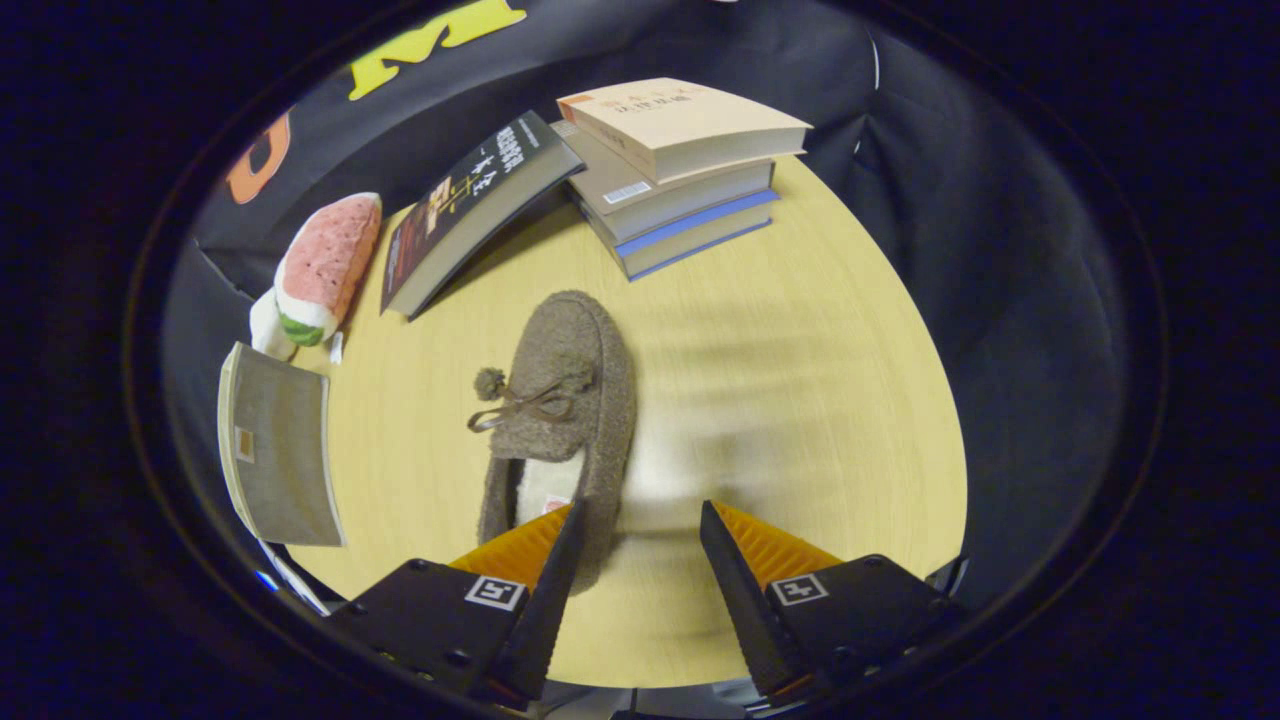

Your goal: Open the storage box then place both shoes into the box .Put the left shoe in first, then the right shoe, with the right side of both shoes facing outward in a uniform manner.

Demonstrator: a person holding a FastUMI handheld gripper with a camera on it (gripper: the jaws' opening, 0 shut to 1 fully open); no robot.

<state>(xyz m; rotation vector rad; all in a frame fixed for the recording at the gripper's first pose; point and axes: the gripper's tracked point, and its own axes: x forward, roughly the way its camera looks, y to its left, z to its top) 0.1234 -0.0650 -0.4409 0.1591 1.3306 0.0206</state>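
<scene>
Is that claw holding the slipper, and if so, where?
Nothing is held. The gripper is open; the slipper's heel lies by one finger, not pinched.

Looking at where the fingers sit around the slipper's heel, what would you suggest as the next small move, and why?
Probably close the gripper on the heel wall. The fingers stand open, one inside the brown slipper's opening, the other outside on the table, so its side wall lies between them.
</scene>
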